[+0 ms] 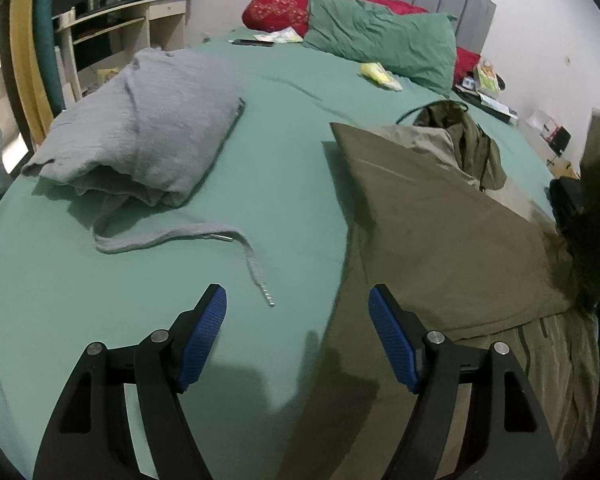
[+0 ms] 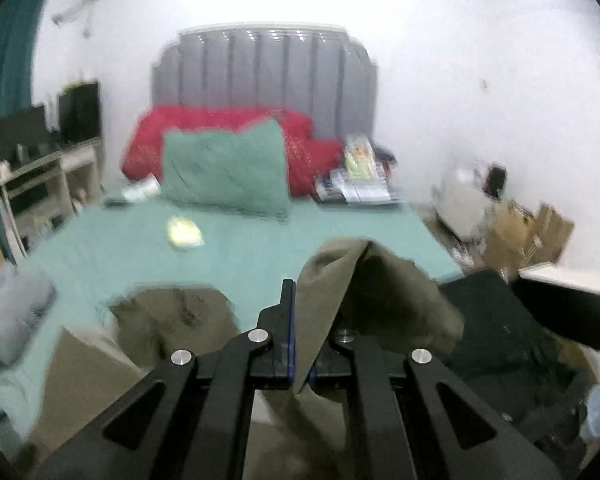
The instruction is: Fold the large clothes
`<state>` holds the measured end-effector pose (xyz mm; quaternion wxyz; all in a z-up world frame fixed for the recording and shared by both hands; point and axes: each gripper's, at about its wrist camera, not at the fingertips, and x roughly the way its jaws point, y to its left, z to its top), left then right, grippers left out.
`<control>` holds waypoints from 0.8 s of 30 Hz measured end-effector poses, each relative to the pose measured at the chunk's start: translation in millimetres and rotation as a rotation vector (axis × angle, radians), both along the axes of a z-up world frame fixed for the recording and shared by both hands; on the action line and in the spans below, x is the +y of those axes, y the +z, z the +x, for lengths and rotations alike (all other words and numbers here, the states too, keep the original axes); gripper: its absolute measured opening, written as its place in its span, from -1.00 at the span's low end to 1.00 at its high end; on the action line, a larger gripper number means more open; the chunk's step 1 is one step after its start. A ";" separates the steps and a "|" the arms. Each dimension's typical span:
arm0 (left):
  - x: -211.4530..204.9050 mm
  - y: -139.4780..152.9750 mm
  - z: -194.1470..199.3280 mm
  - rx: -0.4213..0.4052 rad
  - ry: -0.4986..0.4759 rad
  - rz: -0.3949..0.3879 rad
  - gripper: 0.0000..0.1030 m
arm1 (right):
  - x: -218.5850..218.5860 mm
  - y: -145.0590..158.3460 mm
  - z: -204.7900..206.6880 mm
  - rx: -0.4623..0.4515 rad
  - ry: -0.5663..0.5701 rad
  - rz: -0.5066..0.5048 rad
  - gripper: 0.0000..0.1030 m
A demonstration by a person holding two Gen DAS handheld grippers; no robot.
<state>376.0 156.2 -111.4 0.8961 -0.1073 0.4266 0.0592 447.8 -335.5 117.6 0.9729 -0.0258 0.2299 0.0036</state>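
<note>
An olive-green jacket point(image 1: 440, 216) lies partly folded on the right side of the green bed sheet point(image 1: 284, 152). My left gripper point(image 1: 298, 300) is open and empty, hovering over the jacket's left edge. In the right wrist view, which is blurred, my right gripper point(image 2: 296, 292) is shut on a fold of the olive jacket point(image 2: 332, 300) and holds it lifted above the bed; the cloth hides the right finger. More of the jacket point(image 2: 172, 312) lies below on the left.
A folded grey garment point(image 1: 140, 128) with a loose belt point(image 1: 204, 240) lies on the bed's left. A green pillow point(image 1: 380, 40) and red pillow point(image 1: 284, 0) sit by the headboard. A yellow packet point(image 1: 380, 74) lies near them. Dark clothes point(image 2: 500, 320) lie at right.
</note>
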 end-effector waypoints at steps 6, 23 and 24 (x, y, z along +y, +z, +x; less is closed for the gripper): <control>23.5 7.1 -9.1 -0.019 0.040 0.000 0.50 | 151.3 -82.3 -6.1 0.146 0.307 -0.015 -0.76; 74.8 13.1 -17.2 -0.037 0.135 -0.069 0.50 | 215.7 -203.8 -19.0 0.347 0.488 0.208 0.54; 74.8 11.9 -16.4 -0.034 0.136 -0.070 0.50 | 214.6 -208.9 -8.6 0.373 0.471 0.242 0.54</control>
